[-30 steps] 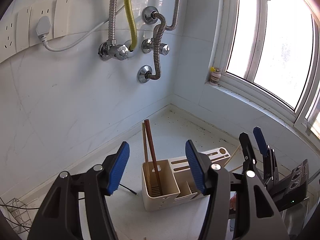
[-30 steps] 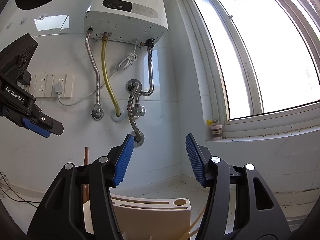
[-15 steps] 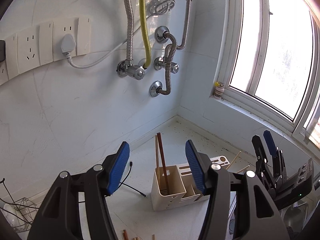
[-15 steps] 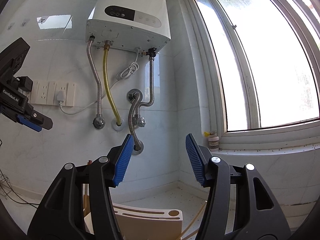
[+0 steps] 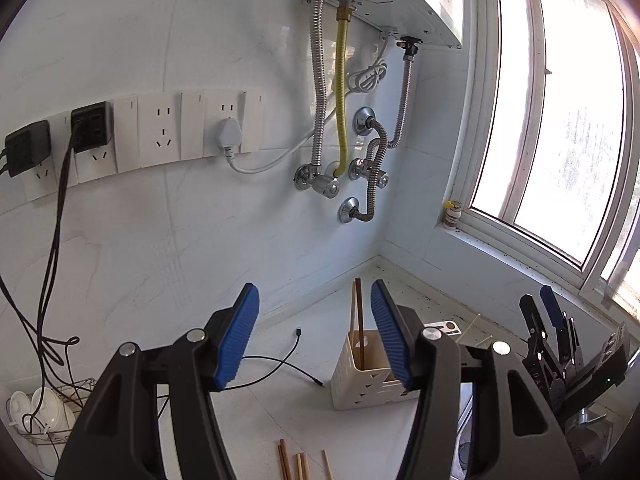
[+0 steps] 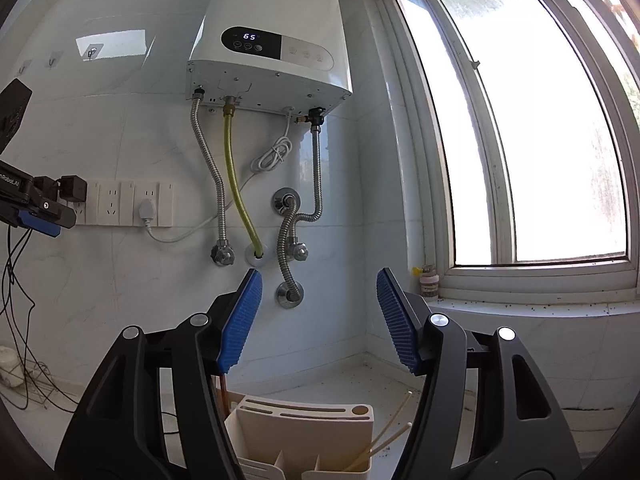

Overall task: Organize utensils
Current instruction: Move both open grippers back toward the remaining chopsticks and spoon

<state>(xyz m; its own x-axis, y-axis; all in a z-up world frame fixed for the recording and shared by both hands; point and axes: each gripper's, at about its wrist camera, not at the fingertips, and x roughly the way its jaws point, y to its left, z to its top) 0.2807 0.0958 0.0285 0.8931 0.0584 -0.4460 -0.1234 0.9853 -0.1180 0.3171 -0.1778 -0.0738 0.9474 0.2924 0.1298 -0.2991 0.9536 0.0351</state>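
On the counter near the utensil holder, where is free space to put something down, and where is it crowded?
Bare counter lies between the utensil holder and the wall corner behind it. Another free patch lies left of the holder, beyond the thin black cable. It is crowded in front of the holder, where loose chopsticks lie, and far left by the wire rack.

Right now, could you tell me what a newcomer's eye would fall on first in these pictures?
Probably the white water heater high on the wall, its display lit, with a yellow hose hanging below. Next, the bright window on the right. Down on the counter, a cream utensil holder holds upright chopsticks.
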